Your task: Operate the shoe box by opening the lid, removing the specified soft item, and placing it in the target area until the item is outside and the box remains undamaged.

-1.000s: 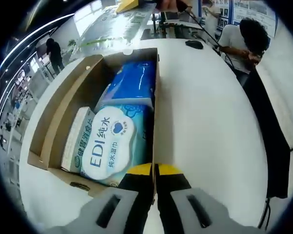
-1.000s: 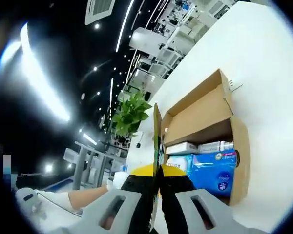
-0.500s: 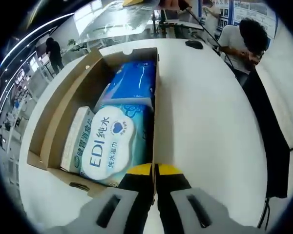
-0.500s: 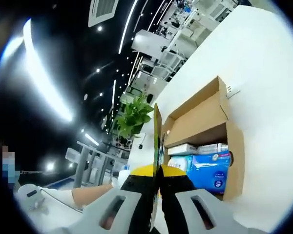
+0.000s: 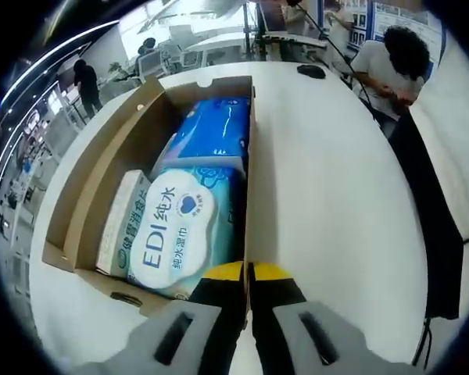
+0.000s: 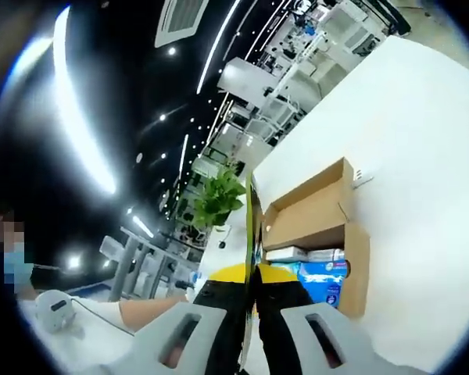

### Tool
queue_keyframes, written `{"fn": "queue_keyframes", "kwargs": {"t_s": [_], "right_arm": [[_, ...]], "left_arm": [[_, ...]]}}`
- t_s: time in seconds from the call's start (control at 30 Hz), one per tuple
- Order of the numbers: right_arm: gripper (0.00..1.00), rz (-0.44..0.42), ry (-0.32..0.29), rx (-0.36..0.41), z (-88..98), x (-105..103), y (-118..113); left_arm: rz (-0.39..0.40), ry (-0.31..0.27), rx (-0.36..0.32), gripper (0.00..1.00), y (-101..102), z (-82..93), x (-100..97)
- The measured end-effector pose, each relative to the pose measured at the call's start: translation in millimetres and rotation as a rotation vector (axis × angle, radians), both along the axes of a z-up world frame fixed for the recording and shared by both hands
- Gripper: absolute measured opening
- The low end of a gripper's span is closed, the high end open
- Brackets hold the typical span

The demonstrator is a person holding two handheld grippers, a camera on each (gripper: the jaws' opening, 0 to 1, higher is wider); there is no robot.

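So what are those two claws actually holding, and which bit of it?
The left gripper pinches the cardboard box's side wall at its top edge. The right gripper pinches the thin edge of the raised lid.

In my left gripper view the shoe box (image 5: 102,183) lies open on the table (image 5: 328,195), left of my left gripper (image 5: 247,275), whose jaws pinch its right wall. Inside, a wipes pack (image 5: 180,230) lies nearest me, a carton (image 5: 125,223) at its left, and a second pack (image 5: 211,129) behind it. A person (image 5: 391,66) sits beyond the table's far right edge. In my right gripper view my right gripper (image 6: 251,275) clamps the raised lid (image 6: 254,223), the box to its right, a plant (image 6: 217,199) behind.
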State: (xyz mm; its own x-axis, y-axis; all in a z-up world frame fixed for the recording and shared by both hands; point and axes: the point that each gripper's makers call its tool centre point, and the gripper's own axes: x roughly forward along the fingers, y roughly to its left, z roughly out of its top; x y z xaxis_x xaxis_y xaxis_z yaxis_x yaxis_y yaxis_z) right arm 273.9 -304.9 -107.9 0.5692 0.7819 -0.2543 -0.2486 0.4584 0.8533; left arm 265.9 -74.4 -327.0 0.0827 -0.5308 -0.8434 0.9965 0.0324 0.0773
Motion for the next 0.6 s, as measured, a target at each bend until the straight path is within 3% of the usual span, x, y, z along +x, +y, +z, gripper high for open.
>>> {"fn": "queue_keyframes", "kwargs": {"t_s": [0.23, 0.4, 0.43, 0.5, 0.53, 0.6], "right_arm": [[0.0, -0.005, -0.01, -0.024, 8.8, -2, -17], [0.0, -0.019, -0.002, -0.069, -0.7, -2, -30], [0.0, -0.037, -0.044, -0.119, -6.9, 1, -37], [0.0, -0.044, -0.021, -0.122, -12.7, 0, -41], [0.0, -0.064, 0.032, -0.12, -19.4, -1, -47], [0.0, -0.061, 0.02, -0.124, -22.3, -1, -49]], "left_arm": [[-0.001, 0.001, 0.005, 0.01, -1, -1.6, -0.1], [-0.002, 0.002, 0.005, 0.0, -1, -1.6, -0.3], [-0.002, 0.001, 0.005, 0.01, -1, -1.8, -0.2], [0.0, 0.001, 0.005, 0.01, -1, -1.8, -0.2], [0.0, 0.001, 0.006, 0.01, -1, -1.9, -0.1], [0.0, 0.001, 0.007, 0.01, -1, -1.9, 0.0]]}}
